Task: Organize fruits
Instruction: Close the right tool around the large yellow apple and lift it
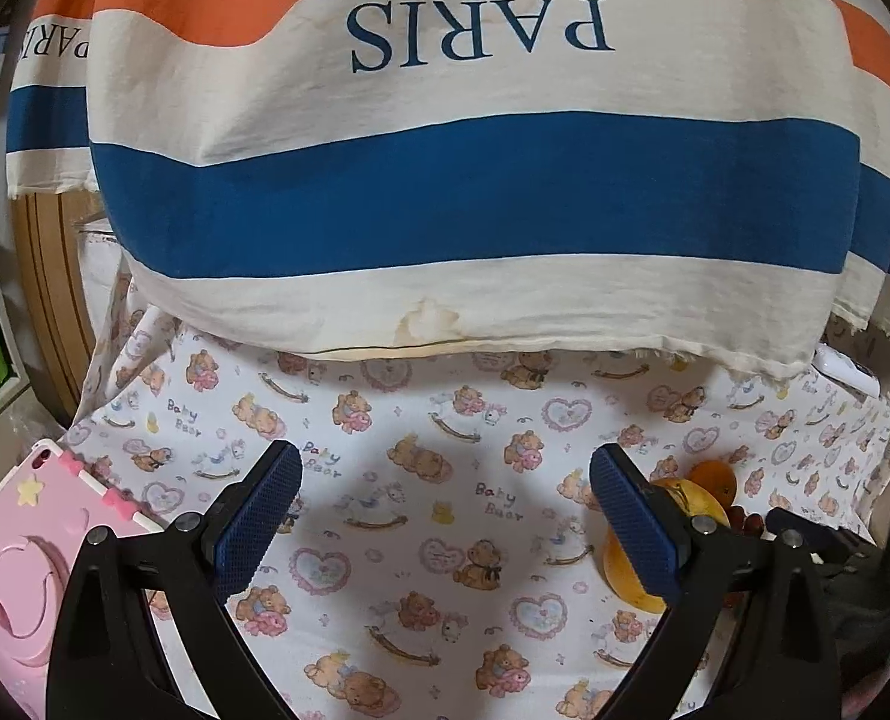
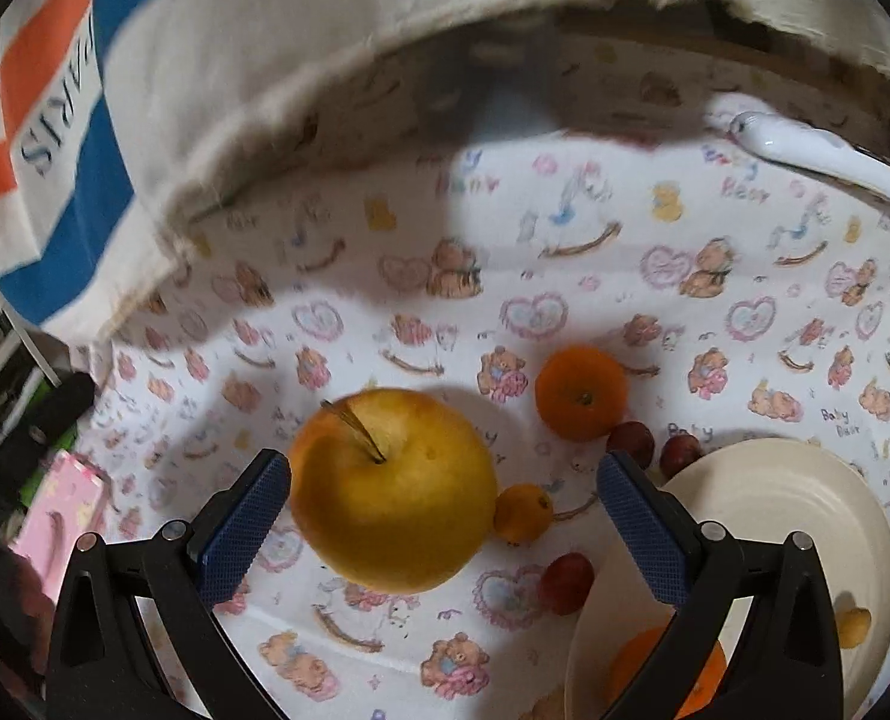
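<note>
Meanwhile, right gripper — jaws wide — over apple

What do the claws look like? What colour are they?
Both claws look the same. The left claw and right claw each have two black plastic arms with silver bolts, ending in dark blue fingers with a bumpy, dotted grip surface.

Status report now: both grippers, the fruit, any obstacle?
Left gripper open, over bare cloth. Right gripper open, fingers astride the apple, not closed. Plate right, orange in it. Kumquat touches apple.
</note>
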Demonstrator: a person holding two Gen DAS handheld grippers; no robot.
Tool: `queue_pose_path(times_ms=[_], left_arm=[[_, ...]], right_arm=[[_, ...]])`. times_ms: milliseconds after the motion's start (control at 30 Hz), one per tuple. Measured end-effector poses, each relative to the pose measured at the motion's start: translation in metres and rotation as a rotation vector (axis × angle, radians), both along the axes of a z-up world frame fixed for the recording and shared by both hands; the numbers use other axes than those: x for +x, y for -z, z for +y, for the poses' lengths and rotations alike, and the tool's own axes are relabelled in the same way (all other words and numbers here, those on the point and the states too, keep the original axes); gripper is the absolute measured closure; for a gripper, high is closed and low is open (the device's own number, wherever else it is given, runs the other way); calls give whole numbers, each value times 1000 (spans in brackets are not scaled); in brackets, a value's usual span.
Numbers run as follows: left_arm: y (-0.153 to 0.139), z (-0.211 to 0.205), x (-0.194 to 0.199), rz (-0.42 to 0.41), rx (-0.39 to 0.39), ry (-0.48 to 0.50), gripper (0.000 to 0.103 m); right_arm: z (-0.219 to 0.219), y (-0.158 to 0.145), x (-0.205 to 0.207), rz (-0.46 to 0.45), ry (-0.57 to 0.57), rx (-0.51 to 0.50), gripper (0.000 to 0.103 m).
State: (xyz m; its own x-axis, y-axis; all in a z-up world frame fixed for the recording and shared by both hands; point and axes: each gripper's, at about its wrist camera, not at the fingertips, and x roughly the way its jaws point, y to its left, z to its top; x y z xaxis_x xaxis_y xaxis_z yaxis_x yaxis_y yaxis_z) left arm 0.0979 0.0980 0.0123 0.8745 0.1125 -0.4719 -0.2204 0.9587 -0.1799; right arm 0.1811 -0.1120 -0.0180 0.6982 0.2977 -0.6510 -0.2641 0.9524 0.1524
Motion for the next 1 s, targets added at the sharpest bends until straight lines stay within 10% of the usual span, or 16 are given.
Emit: queue_pose_path(times_ms=[333,667,1000], left_arm=[[6,3,4,26,-15,-17,7],[8,0,6,32,-5,-20,7],[-1,-14,-3,-15,44,2,7]], right_arm=[[23,12,12,2,-90,-44,1],[63,37,3,-52,-129,-318,12],[34,21,-10,-60,-118,-163,13]])
